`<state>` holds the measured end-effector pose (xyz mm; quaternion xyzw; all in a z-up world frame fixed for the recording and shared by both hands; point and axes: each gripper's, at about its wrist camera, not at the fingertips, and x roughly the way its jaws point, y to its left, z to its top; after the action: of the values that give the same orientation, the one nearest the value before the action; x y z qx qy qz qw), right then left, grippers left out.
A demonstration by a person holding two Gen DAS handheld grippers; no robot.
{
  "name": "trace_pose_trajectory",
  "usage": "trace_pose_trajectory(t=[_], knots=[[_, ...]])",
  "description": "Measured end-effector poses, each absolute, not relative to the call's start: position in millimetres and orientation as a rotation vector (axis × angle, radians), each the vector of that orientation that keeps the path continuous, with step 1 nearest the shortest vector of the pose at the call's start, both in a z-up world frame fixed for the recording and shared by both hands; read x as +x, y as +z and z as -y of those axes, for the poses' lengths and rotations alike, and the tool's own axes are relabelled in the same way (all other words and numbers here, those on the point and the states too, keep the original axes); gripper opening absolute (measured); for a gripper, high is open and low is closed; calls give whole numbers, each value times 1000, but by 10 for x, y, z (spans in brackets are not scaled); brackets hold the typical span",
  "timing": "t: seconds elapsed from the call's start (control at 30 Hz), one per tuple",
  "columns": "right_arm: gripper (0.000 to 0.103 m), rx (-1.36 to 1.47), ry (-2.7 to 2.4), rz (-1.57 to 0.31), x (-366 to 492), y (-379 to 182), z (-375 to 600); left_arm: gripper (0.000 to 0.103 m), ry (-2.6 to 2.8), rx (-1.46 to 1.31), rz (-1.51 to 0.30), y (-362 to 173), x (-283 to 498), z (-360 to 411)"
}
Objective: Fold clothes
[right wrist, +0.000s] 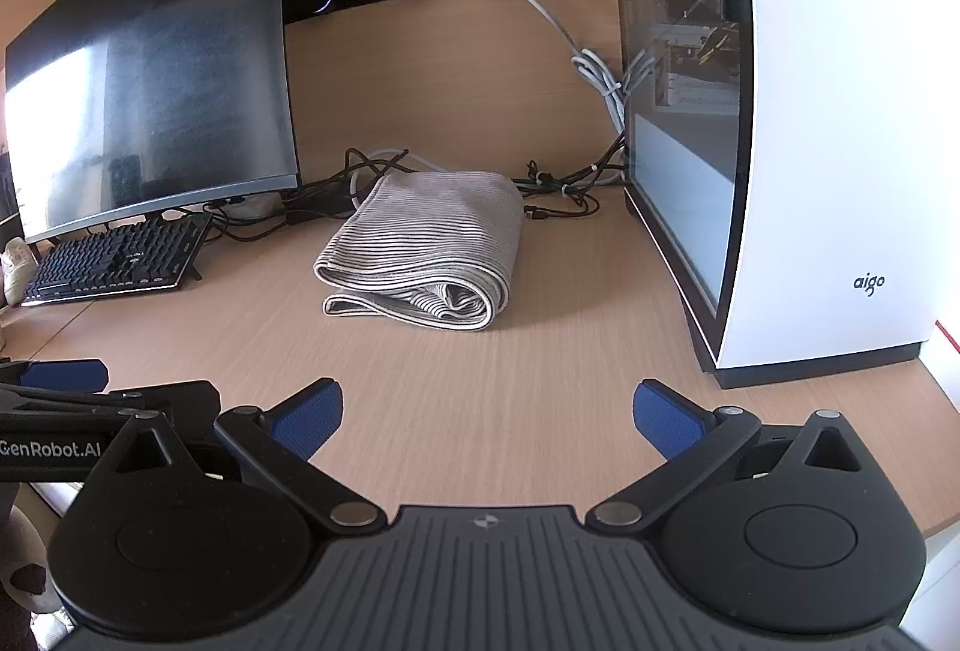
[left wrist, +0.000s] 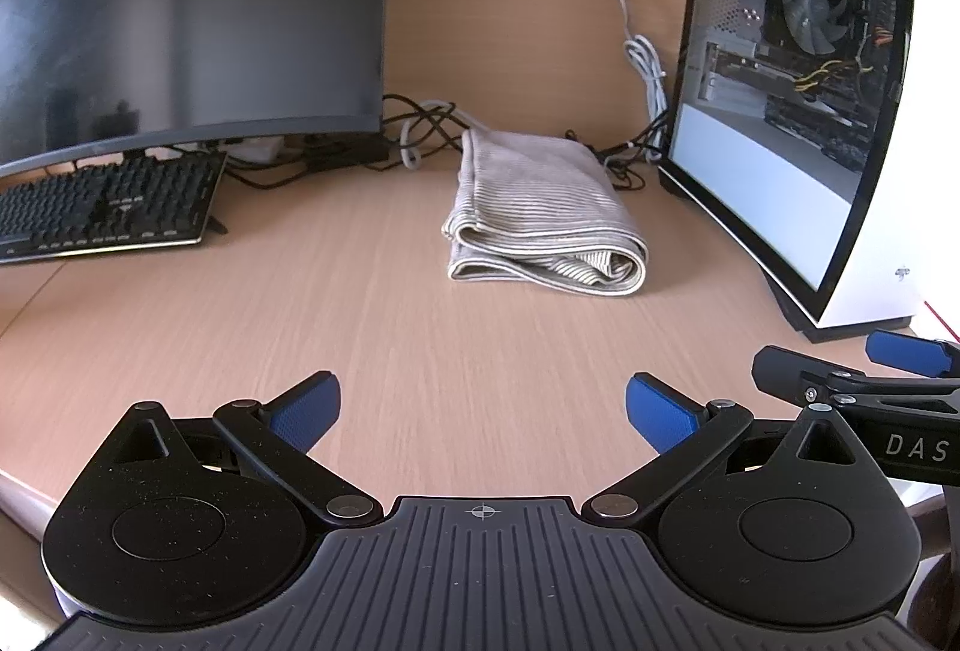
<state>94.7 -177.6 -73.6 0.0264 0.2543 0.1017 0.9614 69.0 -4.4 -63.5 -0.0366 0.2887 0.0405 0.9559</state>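
Near the middle of both views, a folded striped garment (left wrist: 543,219) lies on the wooden table (left wrist: 420,363), its layered open edges facing the cameras. Neither tool touches it. At the bottom of the left wrist view, the left hand-held gripper (left wrist: 483,408) is spread wide with nothing between its 2 blue pads (left wrist: 306,408). At the bottom of the right wrist view, the right hand-held gripper (right wrist: 487,411) is just as wide and equally empty.

Each camera catches the other tool: the left view shows part of the right one at its lower right edge, lettered "DAS", while the right view shows part of the left one at its lower left, lettered "GenRobot.AI".

A dark monitor (left wrist: 180,9) fills the upper left of both frames, with a keyboard (left wrist: 108,204) below it. A white computer case (right wrist: 828,111) stands at the right; only the left view shows its fan (left wrist: 810,18) clearly, only the right view its "aigo" logo. Tangled cables (right wrist: 564,192) lie behind the garment.
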Motion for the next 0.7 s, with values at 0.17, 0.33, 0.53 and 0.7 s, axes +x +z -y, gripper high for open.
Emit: trace_pose_trajectory(t=[0.17, 0.33, 0.53, 0.7], knots=[[103, 54, 207, -514, 938, -733, 1802, 103, 82, -72, -583, -631, 692, 56], [103, 51, 211, -514, 933, -734, 1807, 103, 78, -79, -589, -636, 696, 35], [103, 45, 217, -512, 921, -729, 1779, 103, 83, -90, -592, -644, 680, 21], [103, 46, 215, -512, 914, -723, 1755, 103, 81, -89, -591, -646, 672, -1]])
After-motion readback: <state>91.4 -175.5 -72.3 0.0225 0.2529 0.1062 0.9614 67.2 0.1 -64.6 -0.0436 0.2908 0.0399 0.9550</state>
